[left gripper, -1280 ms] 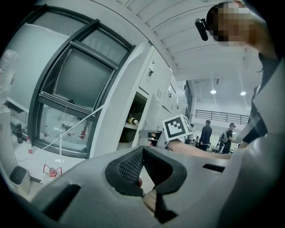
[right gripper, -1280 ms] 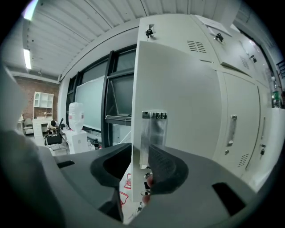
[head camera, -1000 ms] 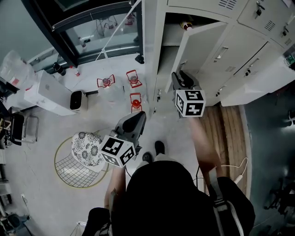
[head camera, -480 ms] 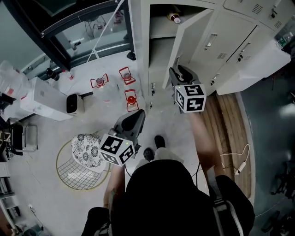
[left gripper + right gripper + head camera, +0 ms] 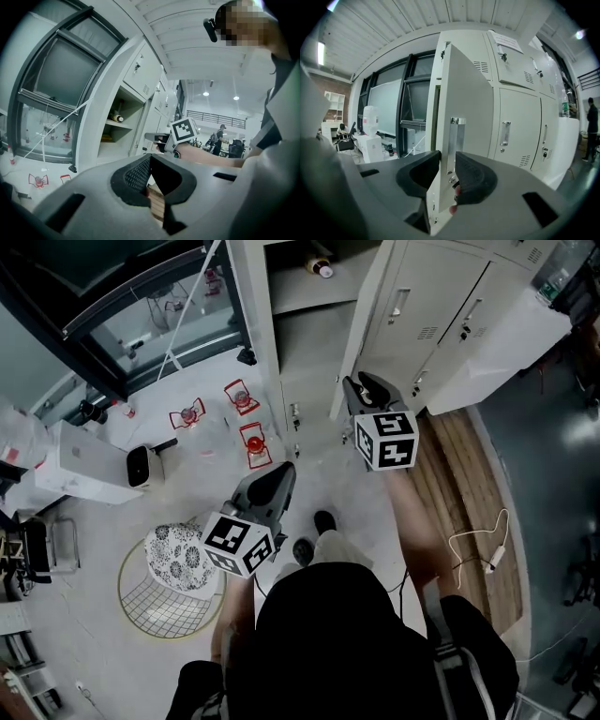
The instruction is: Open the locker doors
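Note:
The grey locker (image 5: 441, 296) stands at the top of the head view, one compartment (image 5: 300, 324) laid open. Its open door (image 5: 468, 108) stands out into the room, with a metal latch plate (image 5: 456, 140) on its free edge. My right gripper (image 5: 361, 390) (image 5: 448, 158) straddles that edge at the latch. Its jaws have just been closing, and the pads press on the door from both sides. My left gripper (image 5: 281, 474) (image 5: 150, 157) hangs lower left over the floor, away from the locker, shut with nothing in it.
Two closed doors with handles (image 5: 504, 133) lie right of the open one. A bottle (image 5: 319, 266) lies on the open shelf. Three red lanterns (image 5: 248, 442) stand on the floor, beside a white box (image 5: 141, 465) and a wire chair (image 5: 173, 568). Wooden decking (image 5: 469, 474) runs along the right.
The door has swung wider, from showing its face to nearly edge-on, with the right gripper staying on its edge. Locker and floor objects have slid up and left in the head view.

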`<state>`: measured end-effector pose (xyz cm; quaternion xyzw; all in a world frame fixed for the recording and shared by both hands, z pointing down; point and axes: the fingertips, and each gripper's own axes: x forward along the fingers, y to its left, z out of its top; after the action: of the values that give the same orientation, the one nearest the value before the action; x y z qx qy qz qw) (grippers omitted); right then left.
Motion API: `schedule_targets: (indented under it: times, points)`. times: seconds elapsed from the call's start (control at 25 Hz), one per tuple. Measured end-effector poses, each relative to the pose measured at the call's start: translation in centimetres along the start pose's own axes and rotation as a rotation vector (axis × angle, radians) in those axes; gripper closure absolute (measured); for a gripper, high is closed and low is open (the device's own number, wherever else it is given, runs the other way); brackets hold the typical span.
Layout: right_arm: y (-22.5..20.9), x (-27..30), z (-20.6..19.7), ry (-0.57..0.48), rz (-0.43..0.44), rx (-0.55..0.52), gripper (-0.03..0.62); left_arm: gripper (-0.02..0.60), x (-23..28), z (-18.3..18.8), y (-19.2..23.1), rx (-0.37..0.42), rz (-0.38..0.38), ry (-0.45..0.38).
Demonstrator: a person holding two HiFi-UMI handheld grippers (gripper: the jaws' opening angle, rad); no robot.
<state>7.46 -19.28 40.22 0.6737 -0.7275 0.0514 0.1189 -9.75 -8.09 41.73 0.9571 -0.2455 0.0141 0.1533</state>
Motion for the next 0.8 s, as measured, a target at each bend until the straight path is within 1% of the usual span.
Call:
schedule_targets:
  times: [0.28,0.48,0.56,0.8]
  points:
    - [-1.6,-2.0,-0.9,-0.007,-0.056,0.005,0.517,0.563,1.5,-0.6,-1.2,0.004,-0.064,0.02]
    - [-2.5,-2.8,-1.1,-0.001,-0.068,0.001,0.528,0.563,2.9,-0.5,-1.7,0.005,-0.109,0.03]
    - [-2.8,-3.2,-1.3,0.0,-0.072,0.004,0.548,0.563,3.6,-0.4,-1.8,0.007,-0.126,0.032]
    - [-4.5,-4.2,-1.8,0.006,-0.077,0.002,0.551,0.563,6.7,-0.3,-3.0,0.002,-0.186,0.042]
